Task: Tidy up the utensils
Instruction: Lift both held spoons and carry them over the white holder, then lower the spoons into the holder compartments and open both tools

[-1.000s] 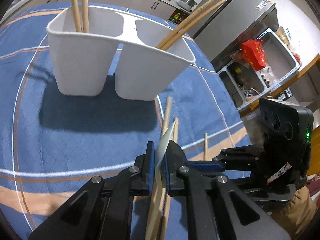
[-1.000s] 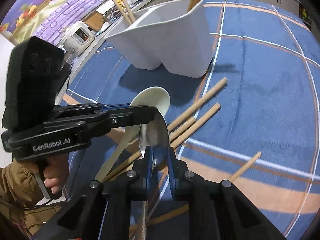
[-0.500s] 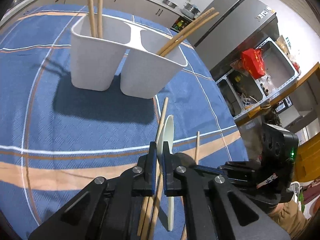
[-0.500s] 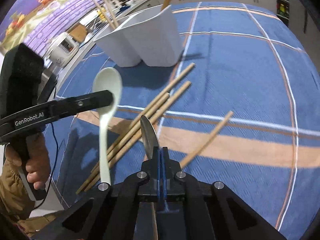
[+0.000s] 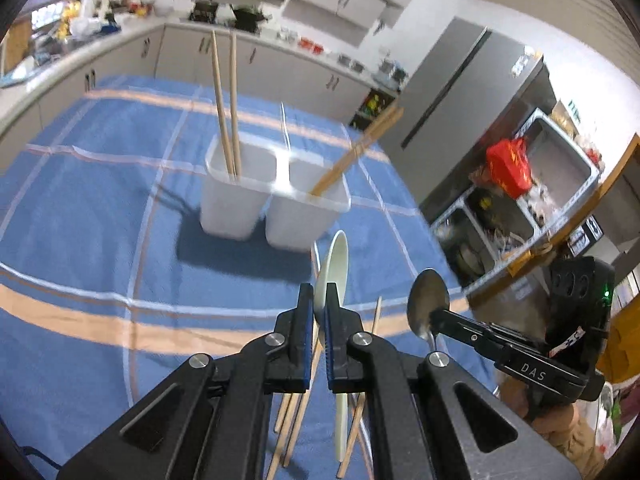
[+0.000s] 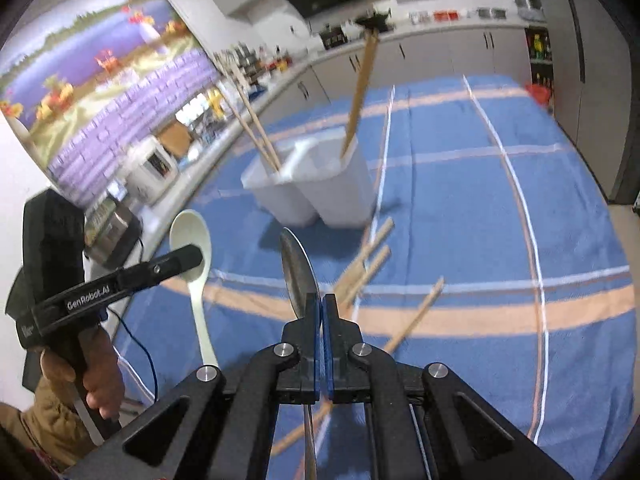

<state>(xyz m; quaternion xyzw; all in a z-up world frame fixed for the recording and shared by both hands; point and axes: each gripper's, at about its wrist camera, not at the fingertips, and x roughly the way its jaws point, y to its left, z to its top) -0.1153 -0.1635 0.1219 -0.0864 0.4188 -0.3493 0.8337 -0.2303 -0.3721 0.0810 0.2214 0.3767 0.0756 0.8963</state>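
While both your tools hang above the blue striped cloth [image 5: 80, 216], each one has a spoon clamped. Your left gripper [image 5: 316, 320] is clenched on the white plastic spoon [image 5: 334, 272] near the bowel's base: bowl edge-on and sticking up fwd past the pads, handle dropping below the jaws toward the cloth. In the right wrist view that same spoon [image 6: 192, 240] shows bowl-up w/ the handle hanging down, clear of the cloth.

Your right gripper [image 6: 322, 312] is squeezed tight on the metal spoon [image 6: 298, 272]; bowl pokes up & left of the blue pads, thin handle runs down between the black arms. From the left wrist view the metal spoon [image 5: 427, 306] sits at the tip of your right tool, to the right of the white one, the two apart.

Ahead stands the white two-compartment holder [image 5: 276, 200] on the cloth. Its left bin has two chopsticks [image 5: 226, 104] near upright; the right bin has chopsticks [image 5: 356, 152] leaning out to the right. More loose chopsticks [image 6: 368, 260] lie on the cloth between you & the holder, a bunch together plus one single stick [image 6: 416, 312] off to the right.

Your hand [image 6: 96, 376] w/ a tan sleeve grips the left tool's handle at the lower left of the right wrist view. Kitchen counter & a grey fridge [image 5: 460, 120] sit behind, blurred.
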